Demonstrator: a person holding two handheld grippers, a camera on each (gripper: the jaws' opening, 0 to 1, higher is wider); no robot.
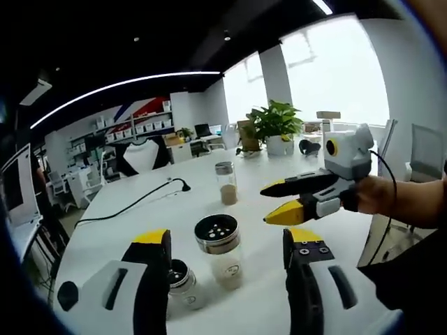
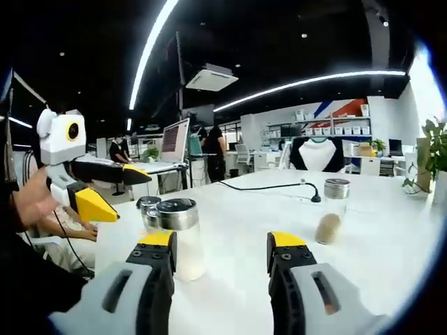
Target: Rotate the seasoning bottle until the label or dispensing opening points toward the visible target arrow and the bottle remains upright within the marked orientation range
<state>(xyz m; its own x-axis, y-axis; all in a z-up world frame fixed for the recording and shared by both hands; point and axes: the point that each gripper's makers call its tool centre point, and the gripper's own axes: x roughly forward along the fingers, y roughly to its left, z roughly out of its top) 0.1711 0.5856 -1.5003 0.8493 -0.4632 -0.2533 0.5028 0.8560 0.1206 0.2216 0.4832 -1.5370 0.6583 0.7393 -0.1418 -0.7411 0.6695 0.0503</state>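
The seasoning bottle (image 1: 219, 250) stands upright at lower centre of the left gripper view, just ahead between the spread left tongs (image 1: 227, 250). The right tongs (image 1: 276, 202) (also spread, holding nothing) hover farther right.

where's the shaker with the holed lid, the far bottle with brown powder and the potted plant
shaker with the holed lid (image 1: 218, 234), left gripper view, on its perforated metal cap
far bottle with brown powder (image 1: 228, 190), left gripper view, on the glass just above the powder
potted plant (image 1: 277, 122), left gripper view, on its green leaves
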